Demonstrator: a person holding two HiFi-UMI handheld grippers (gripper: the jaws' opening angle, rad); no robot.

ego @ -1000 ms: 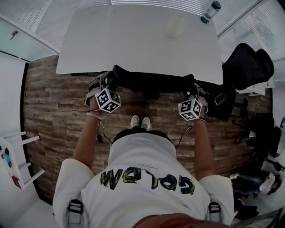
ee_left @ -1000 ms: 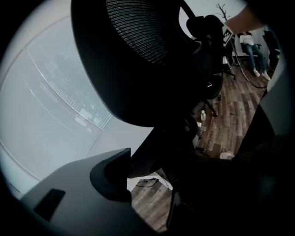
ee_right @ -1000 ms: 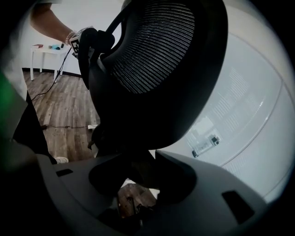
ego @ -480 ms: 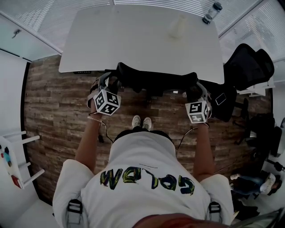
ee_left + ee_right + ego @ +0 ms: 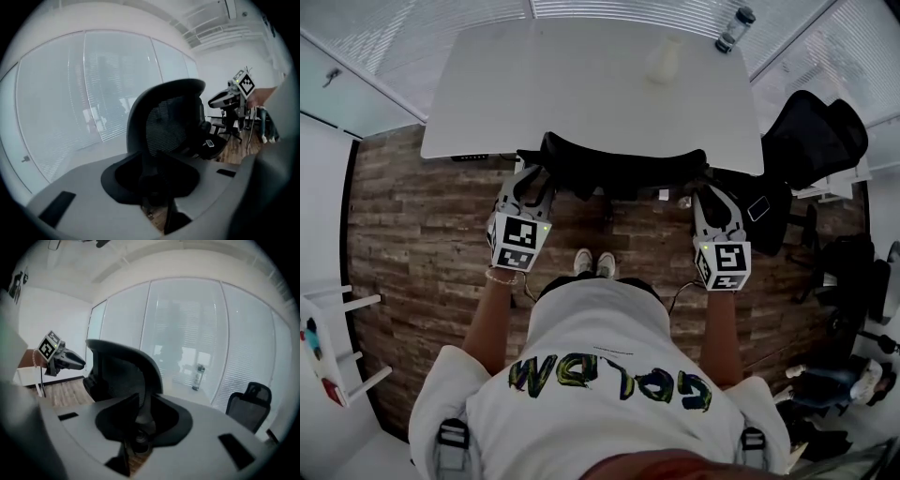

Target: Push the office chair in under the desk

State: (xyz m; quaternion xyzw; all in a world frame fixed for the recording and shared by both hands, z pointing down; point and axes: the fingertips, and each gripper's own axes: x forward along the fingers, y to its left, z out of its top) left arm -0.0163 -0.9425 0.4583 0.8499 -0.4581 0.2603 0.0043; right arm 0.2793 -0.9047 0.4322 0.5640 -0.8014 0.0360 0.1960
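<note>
Left gripper (image 5: 535, 178) and right gripper (image 5: 710, 195), jaws just closed onto opposite ends of the backrest rim of the office chair (image 5: 619, 169), hold it at the near edge of the desk (image 5: 581, 84), seat apparently underneath; uneven pushing could swivel it, or the thin rim could slip free.

Dim, grey and washed-out throughout. Soft daylight, probably through the frosted windows (image 5: 93, 93) beyond the bench (image 5: 581, 94); mild glare there. Strong fisheye bending, black corners and a blurred foreground in both gripper views.
</note>
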